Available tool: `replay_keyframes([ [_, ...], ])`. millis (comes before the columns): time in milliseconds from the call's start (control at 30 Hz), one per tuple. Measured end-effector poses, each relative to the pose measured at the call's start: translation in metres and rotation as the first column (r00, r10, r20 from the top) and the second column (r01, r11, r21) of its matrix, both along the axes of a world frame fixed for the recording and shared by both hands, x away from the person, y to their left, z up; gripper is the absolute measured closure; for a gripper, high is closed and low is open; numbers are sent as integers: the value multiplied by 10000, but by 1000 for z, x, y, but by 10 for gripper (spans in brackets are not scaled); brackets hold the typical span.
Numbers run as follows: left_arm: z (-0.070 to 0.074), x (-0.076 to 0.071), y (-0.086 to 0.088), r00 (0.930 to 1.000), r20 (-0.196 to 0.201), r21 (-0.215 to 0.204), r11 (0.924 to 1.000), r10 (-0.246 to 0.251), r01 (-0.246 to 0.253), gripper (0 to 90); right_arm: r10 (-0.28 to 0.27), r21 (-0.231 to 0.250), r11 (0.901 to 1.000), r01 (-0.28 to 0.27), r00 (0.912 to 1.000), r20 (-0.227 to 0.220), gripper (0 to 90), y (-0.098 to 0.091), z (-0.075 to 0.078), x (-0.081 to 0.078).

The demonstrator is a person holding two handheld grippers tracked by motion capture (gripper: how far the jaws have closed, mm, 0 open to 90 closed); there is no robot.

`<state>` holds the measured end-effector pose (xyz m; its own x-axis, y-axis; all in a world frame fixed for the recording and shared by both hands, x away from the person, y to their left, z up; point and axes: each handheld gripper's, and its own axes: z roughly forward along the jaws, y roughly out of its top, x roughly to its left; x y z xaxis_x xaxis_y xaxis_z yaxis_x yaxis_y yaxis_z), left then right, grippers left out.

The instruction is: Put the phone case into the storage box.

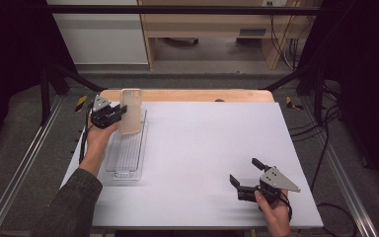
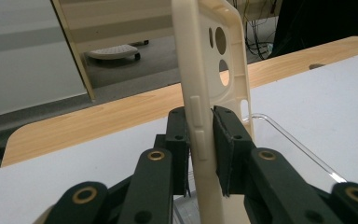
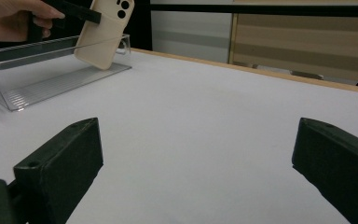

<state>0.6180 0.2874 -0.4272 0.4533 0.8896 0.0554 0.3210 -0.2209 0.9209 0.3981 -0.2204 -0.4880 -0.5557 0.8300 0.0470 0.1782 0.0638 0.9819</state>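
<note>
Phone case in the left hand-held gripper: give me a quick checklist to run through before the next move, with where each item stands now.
1. Grip: the left hand-held gripper has its pads pressed on both long edges of the phone case. Ok.
2. Case attitude: tilted, camera holes at the top. Ok.
3. Position: the case hangs over the far end of the clear tray. Ok.
4. Lower end touching the tray floor: cannot tell.
5. Tray interior: nothing else lies in it. Ok.
6. Right hand-held gripper: jaws open, holding nothing, well apart from the tray over the white table. Ok.
</note>
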Motion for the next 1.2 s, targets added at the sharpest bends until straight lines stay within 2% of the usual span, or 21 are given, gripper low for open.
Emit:
replay_keyframes([
  [67, 0, 1, 1, 9999, -13, -90, 9999, 126, -126, 721, 4, 7, 10000, -4, 10000, -1, 19, 0, 0, 0],
  [233, 2, 0, 3, 9988, 31, -234, 9985, 496, -495, 552, -3, 24, 10000, 3, 10000, -18, 19, 0, 0, 0],
  [367, 4, -2, 5, 9973, -27, -241, 9970, 734, -734, 507, 4, 26, 10000, -4, 10000, -18, 19, 0, 0, 0],
  [400, 4, -3, 5, 9969, 13, -193, 9968, 781, -780, 509, 7, 29, 10000, -7, 10000, -19, 19, 0, 0, 0],
  [533, 6, -8, 2, 9976, 181, 59, 9977, 674, -675, 615, -18, 43, 10000, 18, 10000, -35, 19, 0, 0, 0],
  [700, 6, -10, -1, 9973, 235, 37, 9975, 701, -702, 768, 7, 22, 10000, -7, 10000, -23, 19, 0, 0, -1],
  [833, 5, -8, 0, 9972, 182, -77, 9973, 730, -728, 773, -4, 48, 10000, 4, 10000, -60, 19, 0, 0, -1],
  [967, 5, -8, 1, 9974, 296, -7, 9979, 651, -651, 765, 15, 44, 10000, -15, 10000, -74, 19, -1, 0, 0],
  [1100, 3, -6, 1, 9976, 171, -300, 9973, 675, -669, 775, 20, 54, 10000, -20, 10000, -70, 19, -1, 0, 0],
  [1200, 2, -4, 2, 9978, 117, -326, 9973, 658, -654, 777, 23, 62, 10000, -22, 10000, -80, 19, -1, 0, 0],
])
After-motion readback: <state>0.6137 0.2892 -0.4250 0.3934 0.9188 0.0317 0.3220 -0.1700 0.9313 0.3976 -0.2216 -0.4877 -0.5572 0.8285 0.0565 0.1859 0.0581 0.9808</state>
